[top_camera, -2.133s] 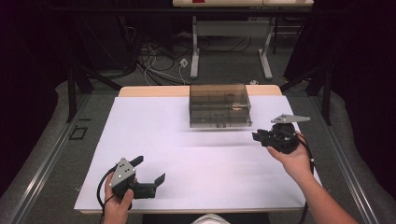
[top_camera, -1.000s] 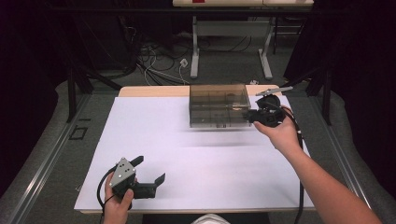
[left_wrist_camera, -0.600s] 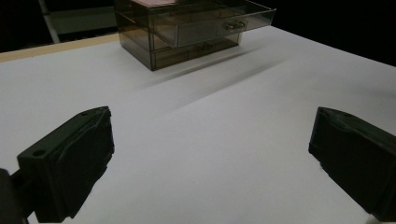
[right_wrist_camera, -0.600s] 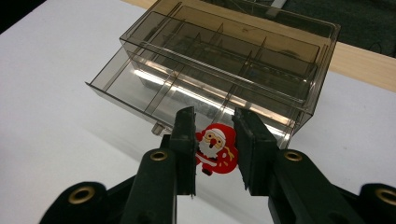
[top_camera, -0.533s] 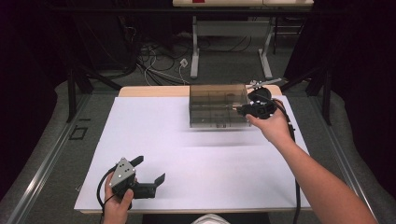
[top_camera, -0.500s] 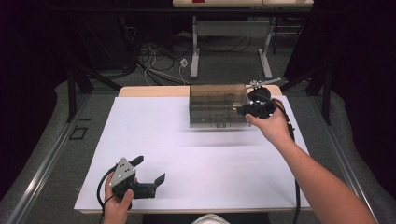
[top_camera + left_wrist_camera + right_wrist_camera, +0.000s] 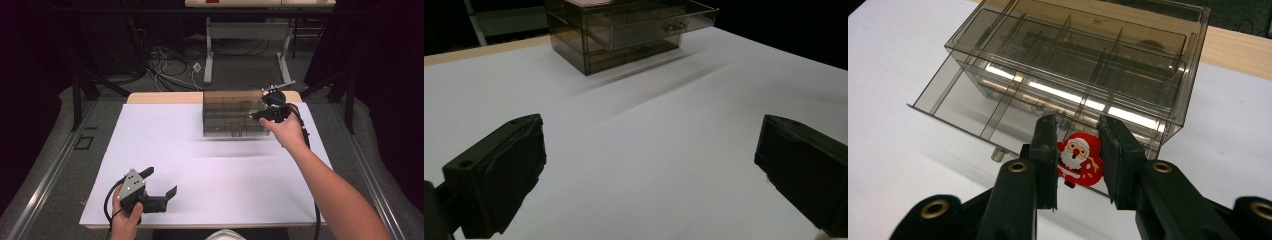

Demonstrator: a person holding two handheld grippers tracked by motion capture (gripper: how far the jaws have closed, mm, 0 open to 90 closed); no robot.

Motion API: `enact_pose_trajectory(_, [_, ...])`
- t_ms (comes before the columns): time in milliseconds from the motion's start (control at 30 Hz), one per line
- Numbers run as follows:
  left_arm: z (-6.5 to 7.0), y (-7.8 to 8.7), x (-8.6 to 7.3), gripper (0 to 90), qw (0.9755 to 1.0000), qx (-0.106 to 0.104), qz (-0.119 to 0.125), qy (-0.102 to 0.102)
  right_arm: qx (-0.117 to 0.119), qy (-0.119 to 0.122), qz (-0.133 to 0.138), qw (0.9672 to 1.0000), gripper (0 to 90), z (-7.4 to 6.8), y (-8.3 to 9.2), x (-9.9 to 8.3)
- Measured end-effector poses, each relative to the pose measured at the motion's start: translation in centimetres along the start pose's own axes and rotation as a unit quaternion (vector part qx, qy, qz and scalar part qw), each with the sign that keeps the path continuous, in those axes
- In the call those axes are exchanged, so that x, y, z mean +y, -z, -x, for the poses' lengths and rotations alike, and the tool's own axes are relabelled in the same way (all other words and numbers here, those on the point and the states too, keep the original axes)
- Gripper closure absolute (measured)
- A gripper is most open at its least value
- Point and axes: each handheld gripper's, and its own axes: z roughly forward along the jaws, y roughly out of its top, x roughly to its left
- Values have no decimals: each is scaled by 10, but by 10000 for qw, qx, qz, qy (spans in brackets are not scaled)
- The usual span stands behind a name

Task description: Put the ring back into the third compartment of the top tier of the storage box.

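A: Where does the Santa figure [image 7: 1078, 160] sit?

B: Squeezed between the two jaws of the right claw [image 7: 1079, 167], which is clamped on it, just above the open top drawer [image 7: 998, 107] of the smoky clear drawer box [image 7: 1128, 65].

A: And the box itself?

B: It stands at the far edge of the white surface [image 7: 200, 170].

A: The left claw [image 7: 159, 186]?

B: Near the front edge, well apart from the box, its jaws spread wide around nothing.
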Motion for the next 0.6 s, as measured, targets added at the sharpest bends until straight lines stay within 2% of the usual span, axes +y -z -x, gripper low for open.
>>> enact_pose_trajectory(467, [0,0,0,2,10000,-25,10,27,-48,-437,-154,9989,698,5,-17,4])
enact_pose_trajectory(600, [0,0,0,2,10000,-27,2,22,-87,-496,-212,9985,698,7,-21,4])
